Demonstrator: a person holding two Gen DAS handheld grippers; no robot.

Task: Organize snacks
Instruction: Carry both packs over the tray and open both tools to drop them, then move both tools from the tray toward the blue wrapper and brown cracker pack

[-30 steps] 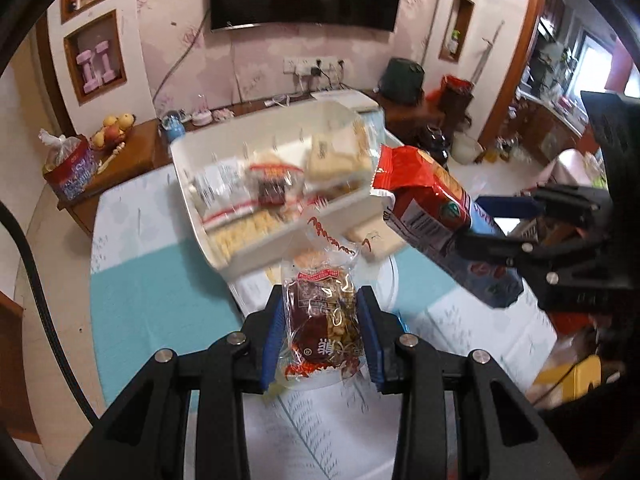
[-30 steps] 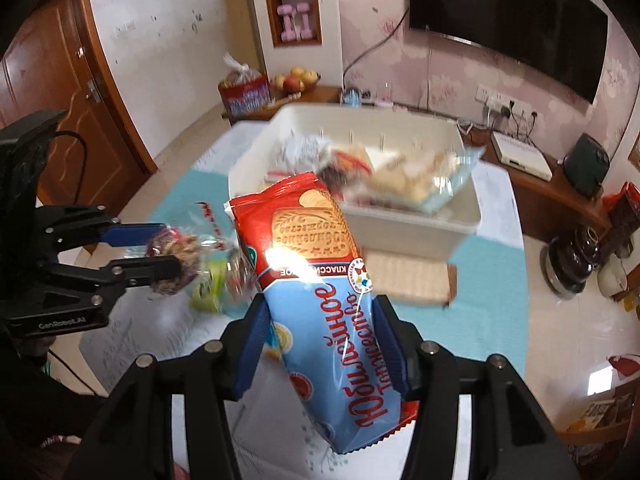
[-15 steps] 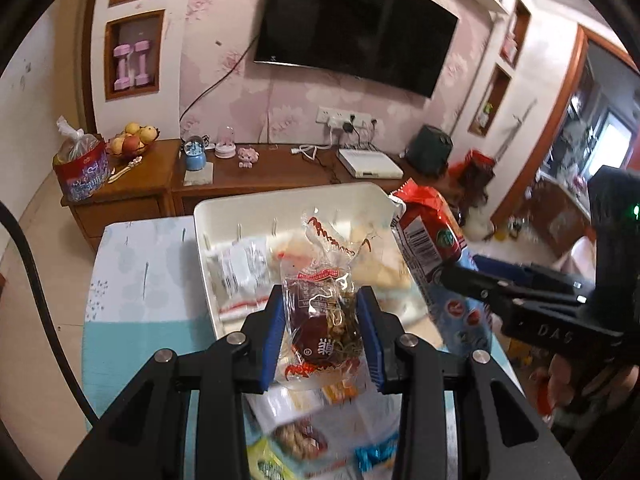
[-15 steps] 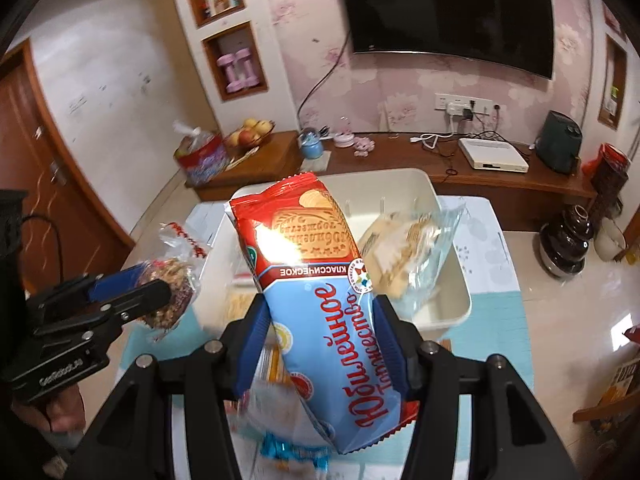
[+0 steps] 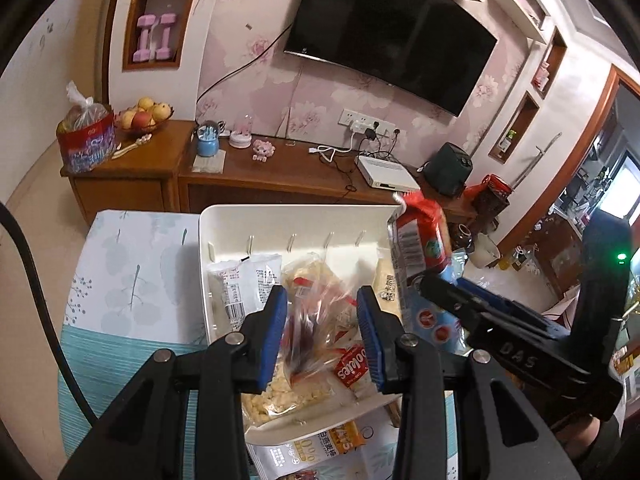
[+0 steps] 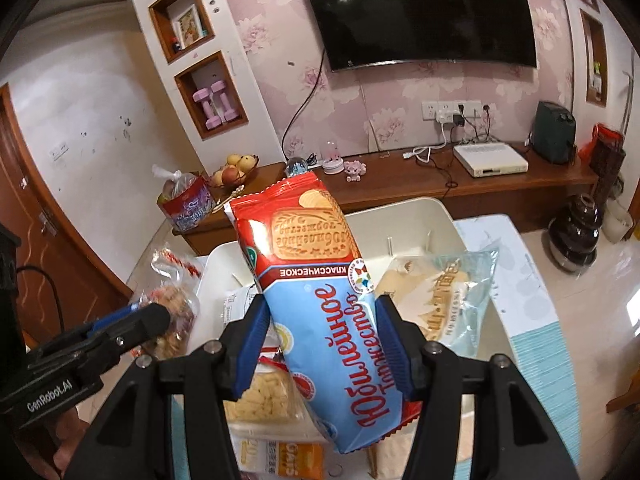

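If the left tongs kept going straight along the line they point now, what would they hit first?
Probably the snack packets already lying in the white bin. The left tongs point down into it with a clear nut packet between the pads, which would touch first. Depth is hard to judge here.

Both cameras are riding on the handheld grippers, looking forward and downward along their own fingers, close above the white bin (image 5: 224, 220) at the far edge of the table (image 5: 132, 280). The left wrist view is facing the bin from its left side, the right wrist view (image 6: 444, 216) from its right. Each is catching the other gripper at its frame edge, and both are sharing the bin, the wooden sideboard (image 5: 248, 176) and the wall television (image 6: 420, 12) beyond.
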